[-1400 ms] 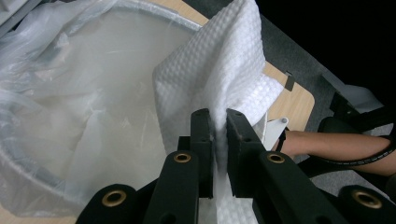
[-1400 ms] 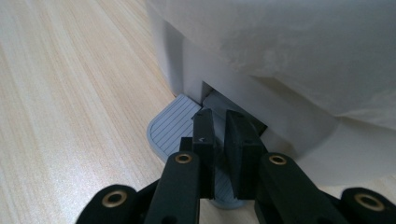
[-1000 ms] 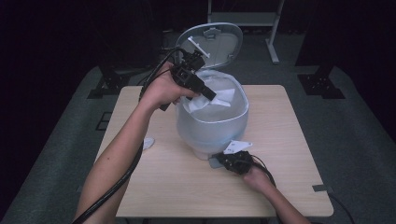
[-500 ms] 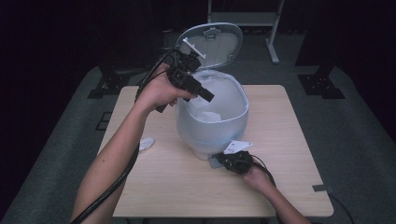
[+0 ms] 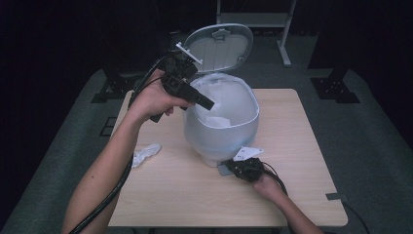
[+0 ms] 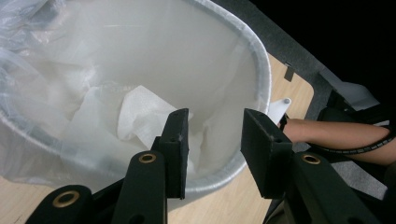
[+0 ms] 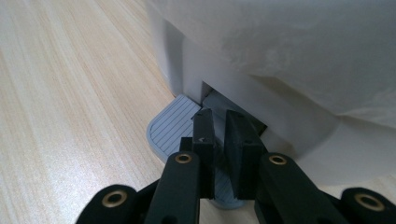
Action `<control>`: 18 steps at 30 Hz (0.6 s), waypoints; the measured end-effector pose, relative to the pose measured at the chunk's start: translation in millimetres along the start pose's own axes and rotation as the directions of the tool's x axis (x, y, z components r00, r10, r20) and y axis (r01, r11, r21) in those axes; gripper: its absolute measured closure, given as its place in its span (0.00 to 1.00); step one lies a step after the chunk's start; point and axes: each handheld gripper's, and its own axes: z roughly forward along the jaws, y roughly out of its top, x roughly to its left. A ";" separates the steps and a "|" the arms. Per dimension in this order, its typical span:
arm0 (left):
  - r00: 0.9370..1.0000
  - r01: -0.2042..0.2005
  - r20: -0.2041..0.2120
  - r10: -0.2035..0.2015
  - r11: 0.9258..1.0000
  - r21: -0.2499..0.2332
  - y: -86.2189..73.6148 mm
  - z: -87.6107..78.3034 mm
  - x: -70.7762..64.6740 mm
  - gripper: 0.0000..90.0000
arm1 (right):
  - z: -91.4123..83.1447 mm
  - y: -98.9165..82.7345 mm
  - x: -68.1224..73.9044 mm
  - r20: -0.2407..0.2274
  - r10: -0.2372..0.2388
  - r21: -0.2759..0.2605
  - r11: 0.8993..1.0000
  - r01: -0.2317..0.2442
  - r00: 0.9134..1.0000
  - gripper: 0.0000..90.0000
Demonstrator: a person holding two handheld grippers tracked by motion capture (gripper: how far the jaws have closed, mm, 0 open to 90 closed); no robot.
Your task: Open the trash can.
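1. The light wooden surface [image 5: 302, 161] carries the rest. On it stands a pale grey, rounded pedal bin [image 5: 219, 141] lined with a thin translucent plastic bag, its domed lid [image 5: 221, 48] tipped up at the far side.

2. The left gripper [image 5: 202, 101] hangs over the near-left rim of the bin, pointing down and inward. Its jaws have just been opening and now stand partly apart with nothing between them. Seen along those jaws, the bin's mouth lies straight ahead and below, and a crumpled white paper tissue [image 6: 140, 112] rests on the liner just beyond the tip of the left-hand jaw, inside the bin.

3. The right gripper [image 7: 219, 122] lies low at the foot of the bin, its jaws nearly together and gripping nothing. They rest on top of the grey ribbed foot pedal [image 7: 168, 128], tips pointing at the slot where the pedal enters the bin's base. I judge that this pressure is what holds the lid up.

4. A second crumpled white tissue [image 5: 145, 155] lies on the surface, behind and below the left jaws, on the side away from the bin. The left hand is much the nearer to it; the right is busy at the pedal. It is a loose wad with no clear long axis.

5. The coming move seems to turn on that: the left jaws would have to swing back from the bin and down to the tissue, opened wider, while the right keeps the pedal down.
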 end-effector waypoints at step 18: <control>1.000 -0.014 0.002 0.014 0.999 -0.029 -25.3 -19.7 -2.5 0.61 | -0.1 0.1 1.3 0.005 0.004 0.001 1.000 -0.004 1.000 0.91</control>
